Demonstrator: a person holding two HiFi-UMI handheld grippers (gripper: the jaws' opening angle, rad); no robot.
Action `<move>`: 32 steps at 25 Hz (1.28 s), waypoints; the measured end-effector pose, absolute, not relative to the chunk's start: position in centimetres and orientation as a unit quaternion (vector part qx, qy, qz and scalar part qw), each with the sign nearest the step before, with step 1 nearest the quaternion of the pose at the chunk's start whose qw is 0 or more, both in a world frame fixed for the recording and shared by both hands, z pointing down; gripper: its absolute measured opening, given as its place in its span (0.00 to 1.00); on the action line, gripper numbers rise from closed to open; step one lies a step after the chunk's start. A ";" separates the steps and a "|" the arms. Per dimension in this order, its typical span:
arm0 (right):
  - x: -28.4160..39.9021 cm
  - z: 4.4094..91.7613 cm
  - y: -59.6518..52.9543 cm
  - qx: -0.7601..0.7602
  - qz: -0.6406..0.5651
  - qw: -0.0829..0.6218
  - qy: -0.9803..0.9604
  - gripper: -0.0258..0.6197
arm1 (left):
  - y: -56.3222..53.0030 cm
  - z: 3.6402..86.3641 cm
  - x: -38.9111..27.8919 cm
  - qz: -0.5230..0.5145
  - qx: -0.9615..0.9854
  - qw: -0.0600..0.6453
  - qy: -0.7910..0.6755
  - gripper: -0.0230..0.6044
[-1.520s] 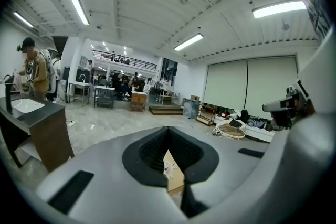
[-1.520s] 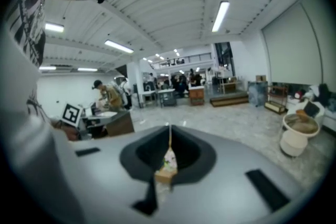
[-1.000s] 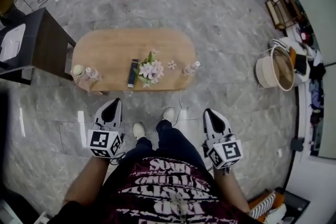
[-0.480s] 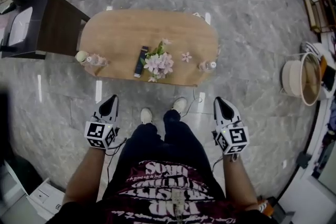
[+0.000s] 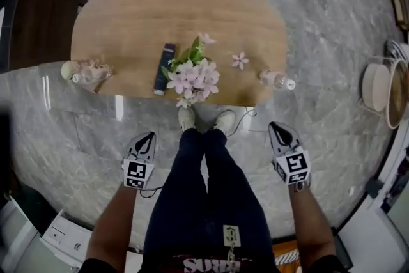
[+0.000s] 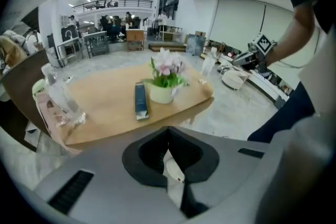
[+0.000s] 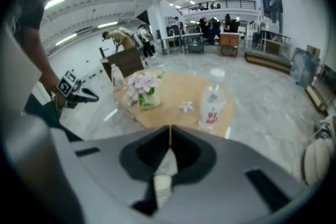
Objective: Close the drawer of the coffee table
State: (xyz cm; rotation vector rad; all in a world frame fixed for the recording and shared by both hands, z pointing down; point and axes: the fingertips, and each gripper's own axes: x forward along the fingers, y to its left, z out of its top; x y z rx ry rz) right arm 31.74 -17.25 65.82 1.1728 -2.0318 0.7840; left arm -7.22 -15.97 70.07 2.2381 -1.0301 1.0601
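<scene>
The oval wooden coffee table [image 5: 128, 22] lies ahead of me, also in the left gripper view [image 6: 100, 102] and the right gripper view [image 7: 173, 113]. A pinkish panel [image 5: 97, 78] juts out under its near left end; I cannot tell whether it is the drawer. My left gripper [image 5: 148, 135] hangs shut and empty left of my legs, short of the table's near edge. My right gripper [image 5: 277, 126] is shut and empty on the other side, just below the table's right end. Each gripper's own view shows its jaws closed together, left [image 6: 168, 127] and right [image 7: 169, 127].
On the table stand a pot of pink flowers [image 5: 197, 78], a dark remote [image 5: 165, 68], clear bottles at the left end [image 5: 82, 72] and a bottle at the right end [image 5: 276, 80]. A dark cabinet [image 5: 32, 22] adjoins the table's left. A round basket [image 5: 382, 87] sits right.
Both grippers have dropped lower and stayed shut. The table has drawn nearer and fills more of the head view, with my feet now at its near edge.
</scene>
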 end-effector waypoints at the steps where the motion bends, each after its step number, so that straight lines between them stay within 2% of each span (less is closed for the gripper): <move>1: 31.7 68.3 -17.2 0.452 0.299 0.335 -0.771 0.09 | -15.9 72.8 -7.6 0.402 0.810 0.219 -0.365 0.07; 4: 31.4 74.0 -16.7 0.461 0.294 0.346 -0.762 0.09 | -15.3 79.7 -9.1 0.447 0.801 0.202 -0.345 0.09; 6: 30.9 77.0 -16.0 0.449 0.281 0.364 -0.766 0.10 | -14.9 83.4 -9.8 0.464 0.795 0.206 -0.331 0.23; 8: 30.3 79.9 -15.0 0.428 0.280 0.385 -0.768 0.12 | -15.4 86.3 -10.2 0.477 0.794 0.199 -0.320 0.31; 9: 29.9 81.3 -14.7 0.417 0.286 0.392 -0.769 0.26 | -16.0 87.6 -10.4 0.482 0.794 0.190 -0.318 0.32; 10: 29.8 82.7 -14.6 0.407 0.290 0.398 -0.769 0.36 | -17.0 88.9 -10.6 0.486 0.792 0.182 -0.320 0.35; 13: 30.3 86.5 -14.6 0.385 0.268 0.436 -0.768 0.39 | -21.5 91.0 -10.5 0.478 0.787 0.170 -0.351 0.43; 15: 30.9 89.1 -14.6 0.364 0.242 0.472 -0.765 0.41 | -24.5 91.0 -9.6 0.458 0.788 0.177 -0.372 0.45; 20: 32.1 92.5 -15.4 0.318 0.157 0.535 -0.767 0.42 | -24.9 92.7 -7.8 0.460 0.788 0.200 -0.357 0.45; 25: 30.2 93.0 -17.5 0.297 0.143 0.508 -0.796 0.42 | -23.7 93.7 -5.1 0.463 0.820 0.151 -0.301 0.45; 29: 28.8 94.1 -17.7 0.279 0.141 0.504 -0.805 0.42 | -24.4 94.7 -3.8 0.458 0.817 0.164 -0.309 0.45; 30: 28.8 94.2 -17.8 0.283 0.144 0.502 -0.804 0.41 | -24.6 94.8 -3.6 0.459 0.812 0.172 -0.316 0.45; 32: 29.1 94.3 -18.2 0.290 0.144 0.501 -0.803 0.30 | -24.7 95.1 -3.4 0.466 0.798 0.186 -0.335 0.45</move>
